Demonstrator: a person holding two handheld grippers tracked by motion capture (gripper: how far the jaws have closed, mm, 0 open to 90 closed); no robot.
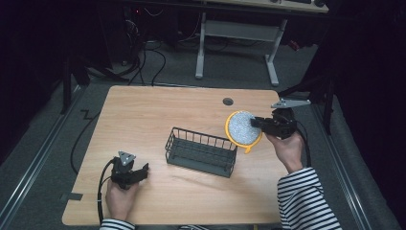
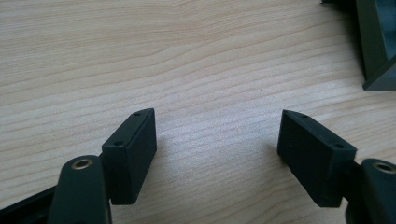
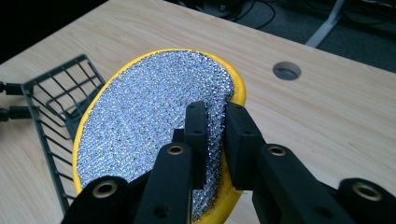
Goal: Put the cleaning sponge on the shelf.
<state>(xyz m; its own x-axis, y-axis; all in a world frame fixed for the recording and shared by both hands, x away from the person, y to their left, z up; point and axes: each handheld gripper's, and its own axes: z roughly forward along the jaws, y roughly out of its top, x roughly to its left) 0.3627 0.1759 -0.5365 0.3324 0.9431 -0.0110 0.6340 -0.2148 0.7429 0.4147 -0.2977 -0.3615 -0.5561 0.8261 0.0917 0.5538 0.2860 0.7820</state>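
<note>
Your right tool is clamped on the round scrubbing pad, and you've got it up off the bench, hanging at the right end of the wire basket. In the high view the pad stands tilted on edge, silver mesh face turned toward the basket, yellow rim all round it, with a small yellow tab poking out at the bottom. It sits just beside the basket's right corner, slightly above it; I can't tell whether it touches the wire.

From the right gripper view, the jaws pinch the pad's edge between them: one pad presses on the glittering mesh face, the other sits behind, against the yellow back. A firm bite on the rim, nothing more of the pad inside the jaws. Beyond it you can see the dark basket at the left and the round cable hole in the bench top.

Your left tool is down at the near left of the bench, well apart from the basket, resting low over the wood. The left gripper view shows its jaws spread wide, bare bench grain between them, holding nothing. A dark corner of the basket peeks in at the upper right of that view.

Your striped sleeve comes in at the lower right, hand wrapped round the right tool's body.
</note>
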